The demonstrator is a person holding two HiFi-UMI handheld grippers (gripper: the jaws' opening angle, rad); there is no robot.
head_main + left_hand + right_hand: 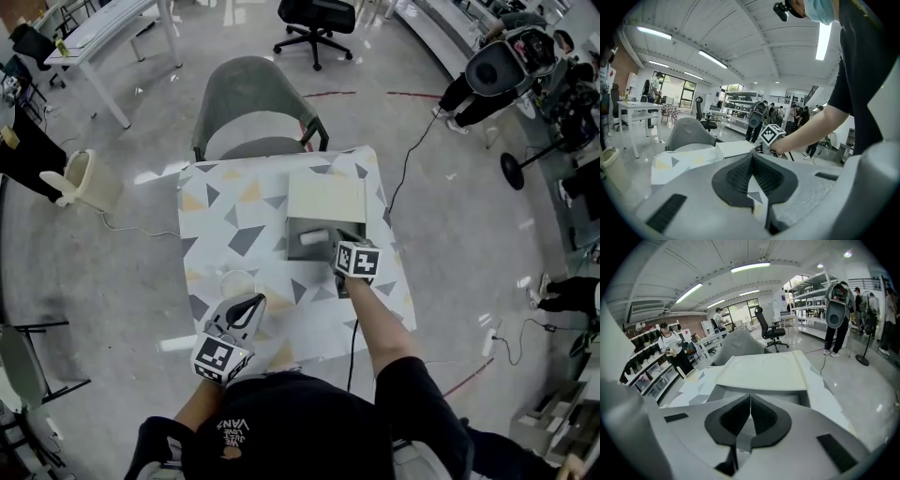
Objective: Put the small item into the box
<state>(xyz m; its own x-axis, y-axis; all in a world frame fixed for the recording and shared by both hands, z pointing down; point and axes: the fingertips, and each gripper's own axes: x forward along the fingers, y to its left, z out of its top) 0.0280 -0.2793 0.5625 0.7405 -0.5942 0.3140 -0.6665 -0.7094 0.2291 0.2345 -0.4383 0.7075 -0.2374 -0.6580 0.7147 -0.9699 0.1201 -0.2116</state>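
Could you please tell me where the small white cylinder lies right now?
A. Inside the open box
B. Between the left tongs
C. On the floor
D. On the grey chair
A: the head view shows the small white cylinder lying in the grey hollow of the open box, in front of its raised cream lid.

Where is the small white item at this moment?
In the head view, the small white item lies inside the open box near the middle of the table, just left of the right gripper.
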